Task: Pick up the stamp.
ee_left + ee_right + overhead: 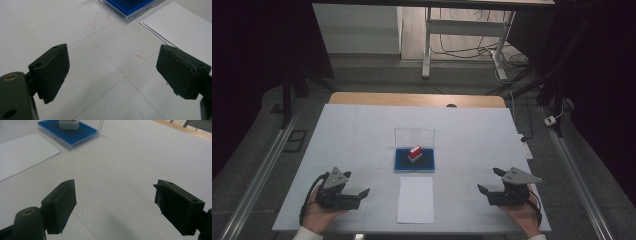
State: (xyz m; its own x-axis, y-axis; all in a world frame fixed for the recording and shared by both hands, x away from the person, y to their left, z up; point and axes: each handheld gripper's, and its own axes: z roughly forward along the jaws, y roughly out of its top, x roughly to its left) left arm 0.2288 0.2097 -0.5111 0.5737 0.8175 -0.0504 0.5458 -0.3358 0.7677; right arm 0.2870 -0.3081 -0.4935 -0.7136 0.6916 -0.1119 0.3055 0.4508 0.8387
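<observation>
A red-and-white stamp (415, 152) stands on a blue pad (414, 160) inside an open clear case (414, 136) at the middle of a white-covered table (357, 130). A blank sheet of paper (415, 199) lies just in front of it. The left gripper (353, 190) and right gripper (490, 181), jaws parted, rest well apart near the table's front edge.

A white cover (362, 145) lies over the bench (412, 99), faint red marks (96, 22) on it. Beyond stand a cabinet (357, 27), a metal frame (462, 30), floor cables (472, 50) and a plug strip (551, 120).
</observation>
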